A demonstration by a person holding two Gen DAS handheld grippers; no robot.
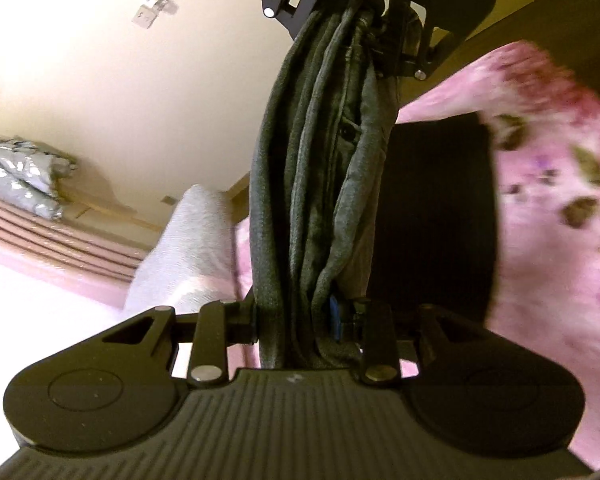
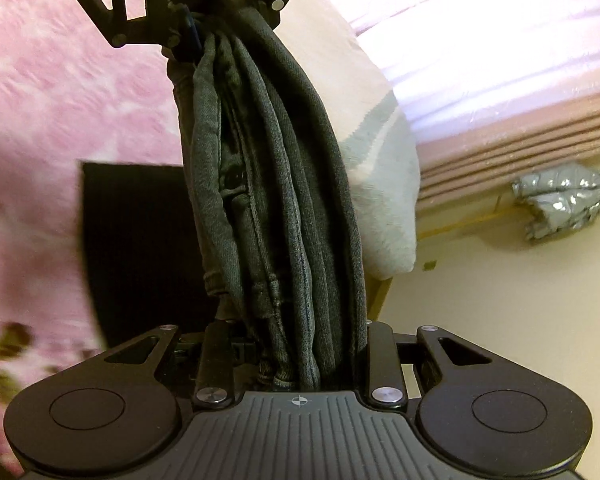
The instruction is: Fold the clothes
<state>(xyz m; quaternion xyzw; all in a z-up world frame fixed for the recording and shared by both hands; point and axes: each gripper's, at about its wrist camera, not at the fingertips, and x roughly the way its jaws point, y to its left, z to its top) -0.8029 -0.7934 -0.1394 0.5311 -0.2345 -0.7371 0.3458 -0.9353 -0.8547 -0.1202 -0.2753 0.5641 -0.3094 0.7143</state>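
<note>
**Both grippers clamped on one bunched pair of dark jeans**

Between my left gripper's (image 1: 304,320) jaws I see the gathered folds of the dark grey jeans (image 1: 320,184), pinched tight. The same bundle runs straight ahead to my right gripper (image 1: 374,28), which faces mine and is likewise closed on the denim. From the right wrist view, the right gripper (image 2: 300,352) grips one end of the jeans (image 2: 276,200), and the left gripper (image 2: 204,12) holds the far end. The two grippers point at each other, with the garment stretched between them as a hanging rope of several pleats.

Count: two grippers, one pair of jeans.

Beyond the jaws lie a pink floral bedspread (image 1: 548,208), one black rectangular item (image 2: 140,248) on it, one white pillow (image 1: 188,248) beside the denim, a cream wall (image 1: 120,80), and one silver quilted bundle (image 2: 564,204). The jeans hide what lies directly ahead.
</note>
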